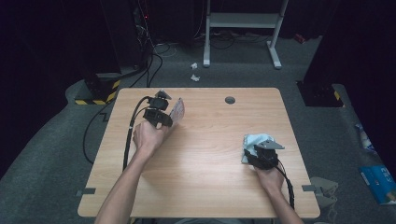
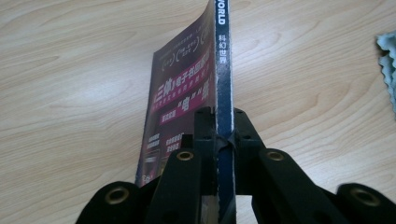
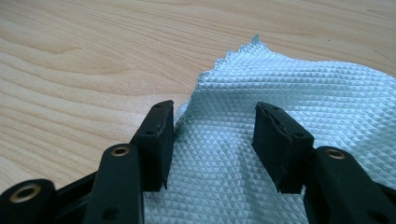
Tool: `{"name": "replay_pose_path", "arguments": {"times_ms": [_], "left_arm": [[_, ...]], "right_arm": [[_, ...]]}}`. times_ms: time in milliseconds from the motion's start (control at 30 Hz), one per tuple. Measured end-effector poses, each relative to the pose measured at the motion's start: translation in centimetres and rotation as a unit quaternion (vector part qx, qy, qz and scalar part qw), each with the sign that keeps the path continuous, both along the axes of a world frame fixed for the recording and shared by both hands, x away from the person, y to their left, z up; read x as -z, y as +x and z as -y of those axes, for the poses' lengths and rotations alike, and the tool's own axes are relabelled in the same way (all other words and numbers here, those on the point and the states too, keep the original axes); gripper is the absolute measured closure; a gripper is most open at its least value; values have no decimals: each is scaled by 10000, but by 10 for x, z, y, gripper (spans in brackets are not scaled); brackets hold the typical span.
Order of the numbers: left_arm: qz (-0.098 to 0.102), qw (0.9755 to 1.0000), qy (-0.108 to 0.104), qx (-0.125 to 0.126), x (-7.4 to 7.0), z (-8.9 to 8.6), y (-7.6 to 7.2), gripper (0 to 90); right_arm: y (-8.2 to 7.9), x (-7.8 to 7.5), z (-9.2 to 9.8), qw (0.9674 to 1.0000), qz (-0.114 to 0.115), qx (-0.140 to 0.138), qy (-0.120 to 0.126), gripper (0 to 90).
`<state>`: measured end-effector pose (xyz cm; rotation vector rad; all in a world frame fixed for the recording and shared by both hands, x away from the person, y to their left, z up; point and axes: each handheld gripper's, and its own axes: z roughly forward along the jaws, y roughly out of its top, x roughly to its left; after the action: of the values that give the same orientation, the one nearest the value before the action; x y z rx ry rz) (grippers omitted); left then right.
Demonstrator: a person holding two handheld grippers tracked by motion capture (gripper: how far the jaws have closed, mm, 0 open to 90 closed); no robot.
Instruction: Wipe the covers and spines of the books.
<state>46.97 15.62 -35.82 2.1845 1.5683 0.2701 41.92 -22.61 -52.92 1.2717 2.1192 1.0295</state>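
A thin magazine (image 2: 187, 88) with a dark red cover and a blue spine stands on edge above the table, and my left gripper (image 2: 223, 126) is shut on its spine. From above, that magazine (image 1: 177, 111) juts out beyond the left gripper (image 1: 164, 117) at the table's back left. My right gripper (image 3: 212, 135) rests over a pale blue waffle-weave cloth (image 3: 289, 93), jaws apart, with cloth lying between them and the pads not pressing on it. The cloth (image 1: 252, 140) lies at the table's right, under the right gripper (image 1: 262, 154).
The wooden table (image 1: 205, 140) has a round grey cable cap (image 1: 229, 100) near its back edge. Black cables trail from both grippers. Beyond the table stand a white frame (image 1: 243, 28), crumpled paper on the floor and yellow-black striped bases (image 1: 98, 91).
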Motion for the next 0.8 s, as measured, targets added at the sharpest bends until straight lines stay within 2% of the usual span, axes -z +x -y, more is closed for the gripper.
{"name": "replay_pose_path", "arguments": {"times_ms": [133, 167, 200, 233, 267, 300, 400, 800], "left_arm": [[-14, 10000, -3, 86, 3, 8, -1, 835], [-164, 9994, -252, 156, 10, 10, 0, 835], [-258, 9987, -406, 182, 16, 12, 1, 836], [-313, 9983, -438, 229, 22, 15, 2, 835], [-313, 9983, -438, 229, 22, 15, 2, 835], [-421, 9974, -520, 257, 34, 23, 4, 835], [-492, 9969, -516, 343, 44, 34, 7, 835], [-377, 9945, -885, 423, 57, 50, 8, 831]], "right_arm": [[0, 0, 0, 10000, -5, 3, 1, 483], [0, 0, 0, 10000, -5, 2, 0, 483], [0, 0, 0, 10000, -10, 11, 6, 483], [0, 0, 0, 10000, -3, 2, 0, 482], [0, 0, 0, 10000, -3, 2, 0, 482], [0, 0, 0, 10000, -2, -1, 1, 483], [-1, 0, 0, 10000, -14, 14, 14, 483], [-1, 0, 0, 10000, -12, 12, 11, 483]]}}
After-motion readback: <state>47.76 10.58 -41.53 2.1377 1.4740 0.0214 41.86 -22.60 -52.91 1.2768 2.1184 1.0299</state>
